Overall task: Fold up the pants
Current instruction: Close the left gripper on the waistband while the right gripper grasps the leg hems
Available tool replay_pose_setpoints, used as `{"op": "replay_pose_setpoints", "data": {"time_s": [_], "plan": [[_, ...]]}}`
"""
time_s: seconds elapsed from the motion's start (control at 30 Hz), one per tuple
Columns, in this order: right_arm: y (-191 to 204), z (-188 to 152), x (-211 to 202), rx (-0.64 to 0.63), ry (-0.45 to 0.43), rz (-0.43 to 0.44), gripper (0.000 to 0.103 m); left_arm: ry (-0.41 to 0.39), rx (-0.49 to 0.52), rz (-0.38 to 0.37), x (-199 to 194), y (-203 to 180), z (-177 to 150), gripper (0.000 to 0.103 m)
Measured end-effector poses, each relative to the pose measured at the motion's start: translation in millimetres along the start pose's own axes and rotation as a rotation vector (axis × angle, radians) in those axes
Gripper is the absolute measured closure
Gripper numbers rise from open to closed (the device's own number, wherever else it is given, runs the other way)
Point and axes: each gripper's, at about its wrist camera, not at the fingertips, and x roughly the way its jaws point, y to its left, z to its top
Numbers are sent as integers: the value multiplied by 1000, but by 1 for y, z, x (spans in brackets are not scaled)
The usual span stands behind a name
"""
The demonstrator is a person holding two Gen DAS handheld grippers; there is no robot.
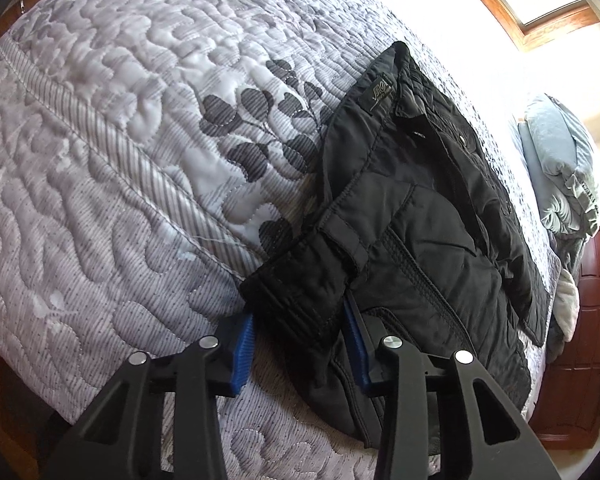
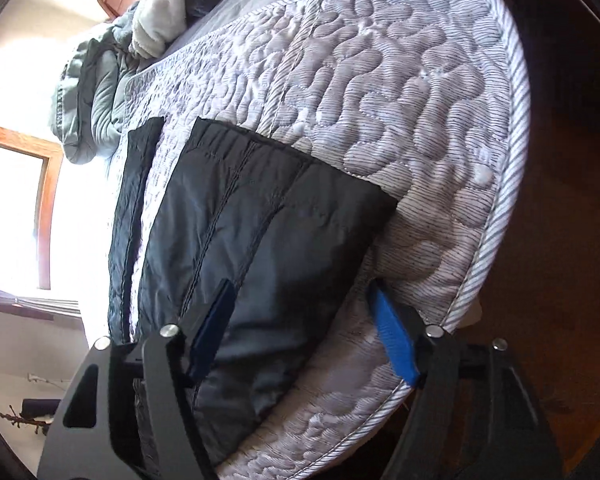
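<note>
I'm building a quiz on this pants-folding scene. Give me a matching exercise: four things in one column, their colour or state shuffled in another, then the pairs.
Things:
1. quilted padded pants
2. quilted patterned bedspread
3. left gripper
4. rumpled comforter

Descriptions:
A. pale green, heaped at the far end of the bed
B. open, blue pads either side of a pants edge
C. black, lying partly folded
D. grey and white, with a dark leaf print

Pairs: 1-C, 2-D, 3-B, 4-A
</note>
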Motion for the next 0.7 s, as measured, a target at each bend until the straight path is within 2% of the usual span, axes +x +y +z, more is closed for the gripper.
{"op": "replay_pose_setpoints", "data": {"time_s": [0.03,0.07,0.17,0.4,0.6,0.63,0.67,0.7], "plan": [[2,-2,1,-13,1,10,64,-12,-8,4,-4,4,1,66],[3,-3,5,-17,25,40,84,-29,-13,15,-8,8,2,66],[22,-15,12,-50,64,87,91,-92,-50,48,-21,22,10,69],[61,-72,32,-178,158,87,92,-170,-204,73,-44,82,38,73],[59,-88,23,-176,130,22,92,-229,-200,84,-51,86,25,72],[57,-92,20,-197,137,7,90,-234,-203,83,-55,92,23,70],[59,-92,19,-220,146,-1,82,-234,-195,90,-58,90,22,69],[60,-92,16,-242,155,-8,79,-241,-172,117,-63,86,20,63]]}}
